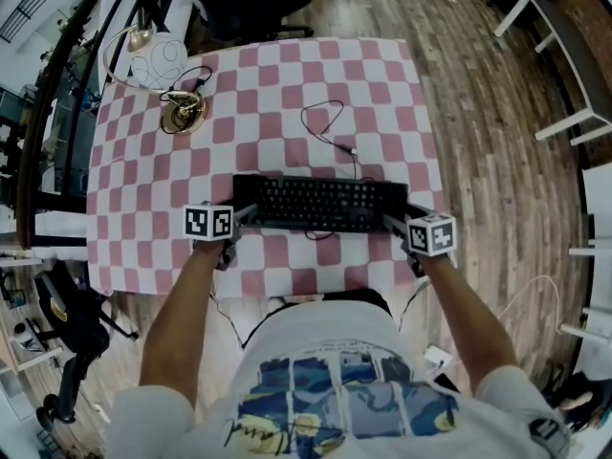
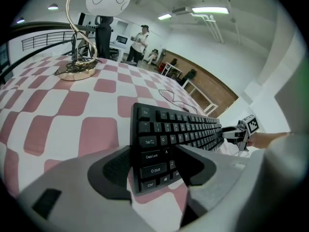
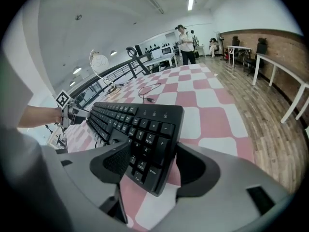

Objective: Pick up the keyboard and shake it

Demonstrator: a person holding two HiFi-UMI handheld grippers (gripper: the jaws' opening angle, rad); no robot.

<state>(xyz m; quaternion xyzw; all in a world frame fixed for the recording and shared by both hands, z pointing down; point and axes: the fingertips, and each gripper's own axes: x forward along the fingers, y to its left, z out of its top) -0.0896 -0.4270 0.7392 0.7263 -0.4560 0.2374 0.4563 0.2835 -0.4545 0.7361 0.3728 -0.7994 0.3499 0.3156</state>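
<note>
A black keyboard [image 1: 320, 202] lies flat on the pink-and-white checked tablecloth [image 1: 382, 84], near the front edge. My left gripper [image 1: 244, 216] straddles its left end. In the left gripper view the Ctrl and Shift corner of the keyboard [image 2: 183, 129] sits between the jaws of the left gripper [image 2: 152, 166], close to both pads, with no squeeze to be seen. My right gripper [image 1: 394, 223] straddles the right end. In the right gripper view the number-pad corner of the keyboard [image 3: 140, 124] lies between the wide jaws of the right gripper [image 3: 149, 163], with a sliver of cloth showing beside one pad.
The keyboard's cable [image 1: 325, 122] loops over the cloth behind it. A lamp with a white globe [image 1: 158, 60] and a brass base [image 1: 184, 113] stands at the far left corner. An office chair [image 1: 249, 3] is beyond the table. People stand far off in the room [image 3: 186, 37].
</note>
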